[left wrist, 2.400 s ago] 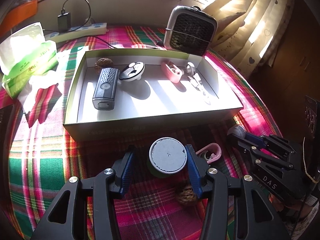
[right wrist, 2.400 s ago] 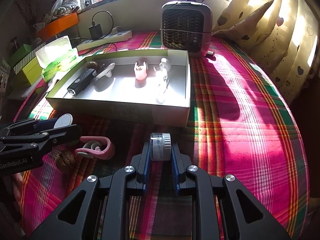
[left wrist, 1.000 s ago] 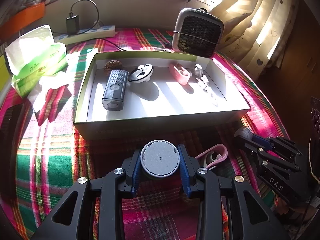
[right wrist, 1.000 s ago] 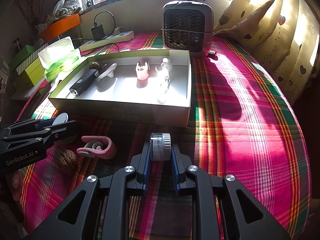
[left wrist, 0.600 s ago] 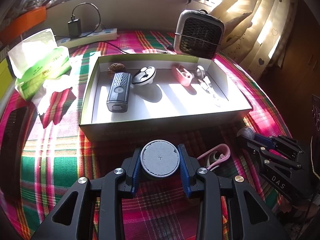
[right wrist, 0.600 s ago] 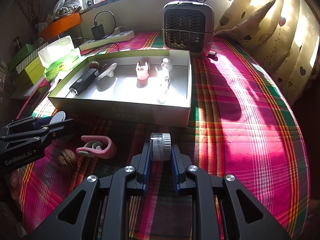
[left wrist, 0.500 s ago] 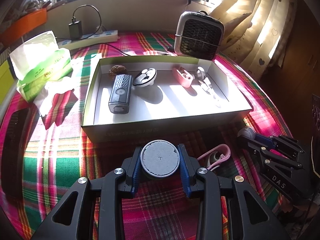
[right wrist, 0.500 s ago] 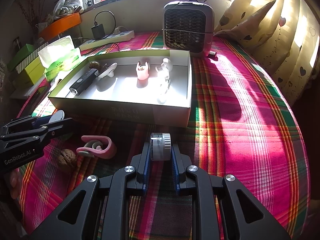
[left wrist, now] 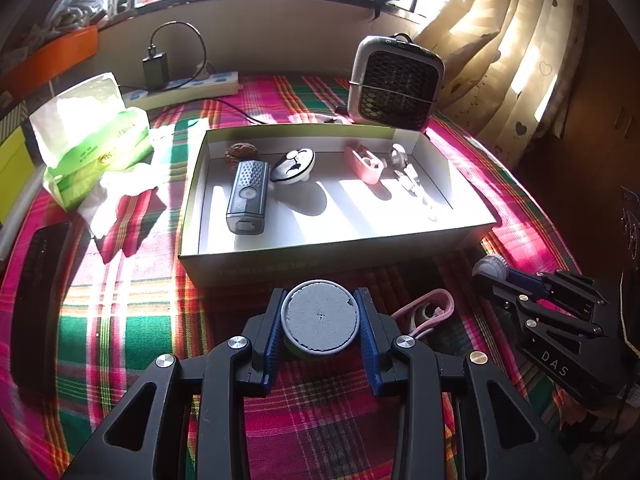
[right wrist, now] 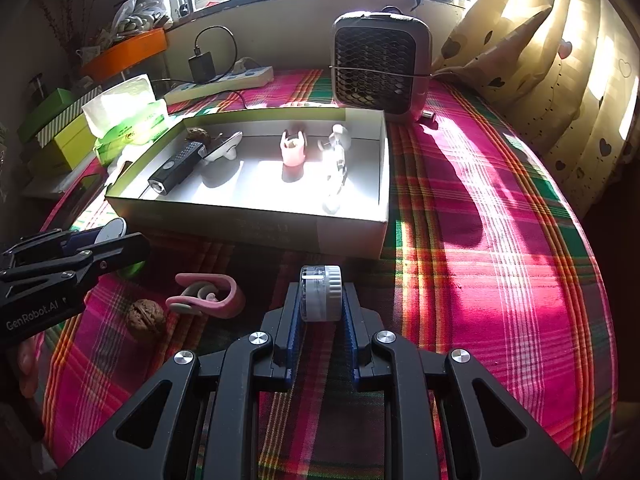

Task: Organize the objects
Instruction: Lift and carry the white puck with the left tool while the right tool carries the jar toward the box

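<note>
A: Left gripper is pinching a round grey-topped puck between its blue pads, holding it just in front of the near wall of the open box.

B: Right gripper is pressing together on a small clear-and-white wheel, also in front of the box, over the plaid table.

A: Box contents, left to right: a walnut in the far left corner, a black flashlight lying flat just in front of it, a black-and-white round piece, a pink clip, and a white item washed out by the sun; I am not making out what it is.

B: Outside the box, a pink earhook is lying on the cloth near the right gripper's left side, and a second walnut is sitting just beside it.

A: Behind the box, a grey fan is standing upright. A tissue pack is sitting left of the box, with a power strip by the wall.

B: Sun is striping the box floor and the cloth.
</note>
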Tool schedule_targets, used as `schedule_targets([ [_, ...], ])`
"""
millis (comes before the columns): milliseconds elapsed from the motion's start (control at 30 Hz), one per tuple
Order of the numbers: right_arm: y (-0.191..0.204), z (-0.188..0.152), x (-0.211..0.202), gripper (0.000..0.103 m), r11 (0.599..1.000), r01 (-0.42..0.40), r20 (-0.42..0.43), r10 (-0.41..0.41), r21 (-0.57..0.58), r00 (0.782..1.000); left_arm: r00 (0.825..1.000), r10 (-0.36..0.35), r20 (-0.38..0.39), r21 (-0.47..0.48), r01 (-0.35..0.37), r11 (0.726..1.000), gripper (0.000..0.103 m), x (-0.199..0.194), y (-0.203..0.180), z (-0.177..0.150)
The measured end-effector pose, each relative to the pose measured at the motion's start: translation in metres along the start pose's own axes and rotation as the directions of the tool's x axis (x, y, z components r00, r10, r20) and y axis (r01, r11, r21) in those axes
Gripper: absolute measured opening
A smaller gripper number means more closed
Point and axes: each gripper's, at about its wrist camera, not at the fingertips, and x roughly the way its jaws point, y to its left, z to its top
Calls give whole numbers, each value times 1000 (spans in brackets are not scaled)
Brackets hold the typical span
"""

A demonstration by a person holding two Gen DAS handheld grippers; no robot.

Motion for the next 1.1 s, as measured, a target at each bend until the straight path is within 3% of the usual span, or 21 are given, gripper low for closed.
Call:
schedule_targets([
  [1100, 11, 21, -27, 20, 999, -49, 68, 50, -23, 996, 998, 1, 64, 14, -2, 1000, 31, -25, -1, 13],
])
